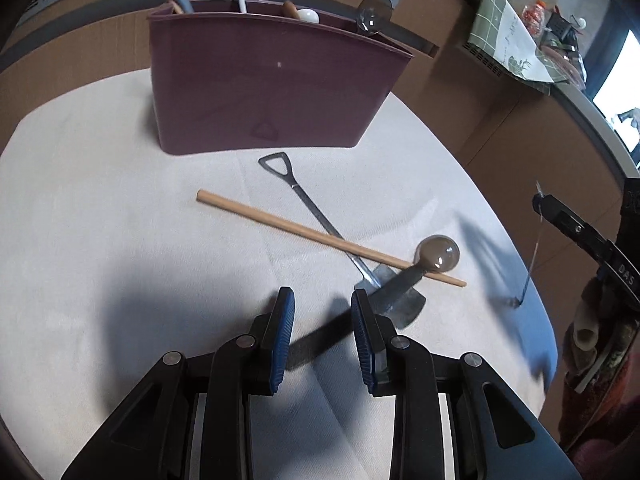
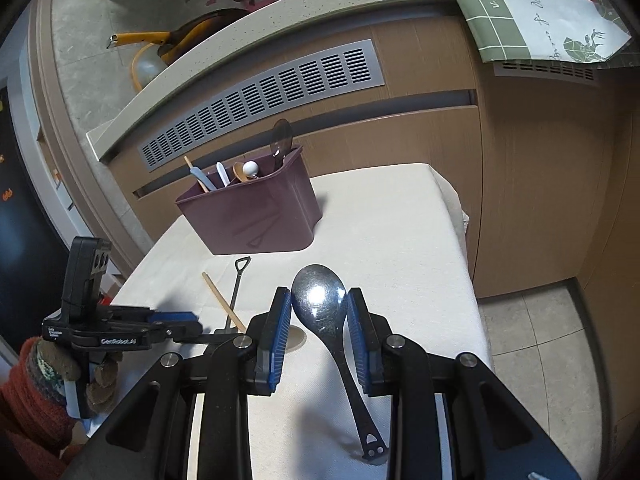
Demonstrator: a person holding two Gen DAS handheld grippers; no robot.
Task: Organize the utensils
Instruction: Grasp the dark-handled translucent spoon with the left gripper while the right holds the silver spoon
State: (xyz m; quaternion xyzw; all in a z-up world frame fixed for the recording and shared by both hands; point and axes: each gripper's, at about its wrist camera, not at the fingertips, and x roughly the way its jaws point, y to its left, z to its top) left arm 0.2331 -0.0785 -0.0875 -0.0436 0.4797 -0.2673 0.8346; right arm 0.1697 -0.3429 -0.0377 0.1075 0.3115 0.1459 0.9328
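Holder (image 1: 264,88) interior — utensil ends hidden

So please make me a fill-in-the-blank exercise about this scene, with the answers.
1. The right hand-held gripper holds a metal ____.
2. The wooden chopstick lies across the ____-shaped utensil.
3. The caddy on the table is ____ in colour.
4. The left hand-held gripper is ____, holding nothing.

Answers: spoon; shovel; purple; open
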